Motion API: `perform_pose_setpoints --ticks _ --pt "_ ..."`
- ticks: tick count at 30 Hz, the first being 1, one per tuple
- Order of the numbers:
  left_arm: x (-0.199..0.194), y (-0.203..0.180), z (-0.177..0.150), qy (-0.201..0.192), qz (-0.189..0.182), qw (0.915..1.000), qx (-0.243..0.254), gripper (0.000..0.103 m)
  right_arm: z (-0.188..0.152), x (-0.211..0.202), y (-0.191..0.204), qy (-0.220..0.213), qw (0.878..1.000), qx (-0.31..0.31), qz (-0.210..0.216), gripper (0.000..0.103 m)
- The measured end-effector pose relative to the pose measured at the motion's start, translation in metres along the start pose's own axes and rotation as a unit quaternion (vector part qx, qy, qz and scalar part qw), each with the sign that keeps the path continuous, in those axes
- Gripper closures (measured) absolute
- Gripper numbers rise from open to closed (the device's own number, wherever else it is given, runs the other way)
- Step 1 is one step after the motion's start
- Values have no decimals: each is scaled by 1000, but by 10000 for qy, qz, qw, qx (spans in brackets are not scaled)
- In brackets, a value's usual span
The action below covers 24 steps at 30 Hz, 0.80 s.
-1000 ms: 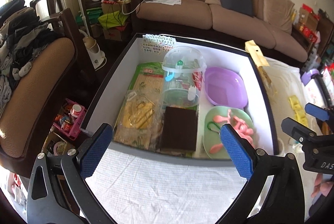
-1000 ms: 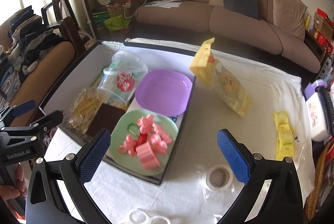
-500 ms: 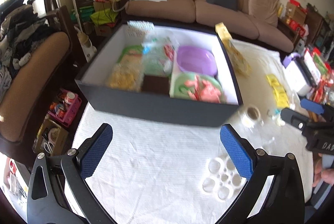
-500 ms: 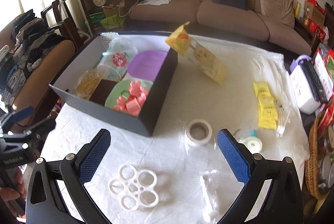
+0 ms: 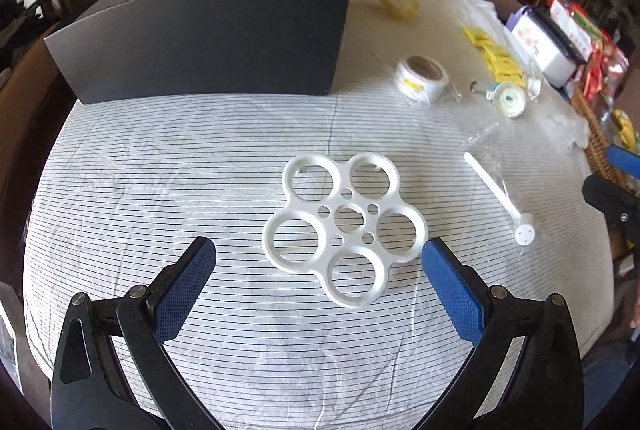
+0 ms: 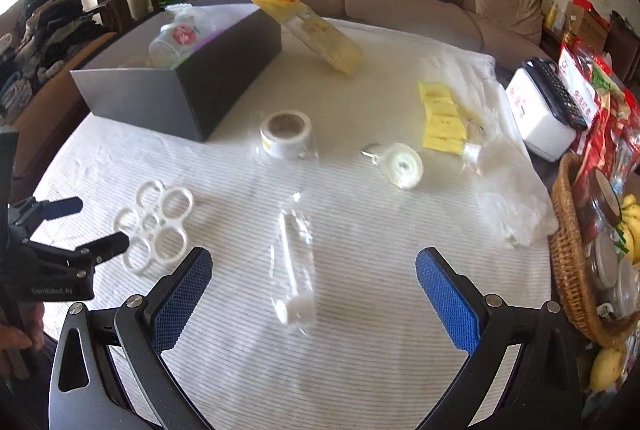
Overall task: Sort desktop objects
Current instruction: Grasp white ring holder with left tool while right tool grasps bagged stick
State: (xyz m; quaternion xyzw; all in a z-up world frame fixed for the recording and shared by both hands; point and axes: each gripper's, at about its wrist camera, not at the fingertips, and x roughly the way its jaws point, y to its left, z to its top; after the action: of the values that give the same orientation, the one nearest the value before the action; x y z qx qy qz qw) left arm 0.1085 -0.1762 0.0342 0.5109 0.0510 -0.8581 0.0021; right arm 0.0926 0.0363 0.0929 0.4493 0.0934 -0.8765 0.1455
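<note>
Tools both gape wide — left tool (image 5: 319, 260) low around the white ring tray (image 5: 344, 228), right tool (image 6: 313, 272) above a clear packet (image 6: 294, 266) on the counter (image 6: 380, 230).

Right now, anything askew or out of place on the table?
Yes: the yellow packet stands tilted, propped on the black box's corner instead of lying flat. Loose plastic wrap is crumpled by the basket.

box (image 5: 208, 37) contents mostly hidden behind its wall, bagged white rod (image 6: 294, 270) blurred, basket (image 6: 568, 270) cut off
</note>
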Motion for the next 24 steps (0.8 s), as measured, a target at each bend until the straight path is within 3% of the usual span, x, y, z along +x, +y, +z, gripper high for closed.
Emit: perform_pose_setpoints --ticks 7,13,17,20,21,24 --pt "27 -22 -5 66 171 9997 188 0 -41 19 -35 134 9987 326 363 0" --pt "37 -31 -2 -20 267 9994 213 0 -44 37 -22 60 9957 235 895 0" --pt "44 -36 -5 -42 240 9993 285 1 -44 56 -10 145 9956 27 926 1" --pt "52 -41 -7 32 198 9992 346 6 -45 72 -4 281 9963 -122 801 21" --pt "51 -42 -8 -50 211 9991 374 16 -46 76 -3 324 9967 -142 732 38" --pt "47 -42 -6 -135 121 9993 340 18 -45 78 -4 264 9974 -131 650 59"
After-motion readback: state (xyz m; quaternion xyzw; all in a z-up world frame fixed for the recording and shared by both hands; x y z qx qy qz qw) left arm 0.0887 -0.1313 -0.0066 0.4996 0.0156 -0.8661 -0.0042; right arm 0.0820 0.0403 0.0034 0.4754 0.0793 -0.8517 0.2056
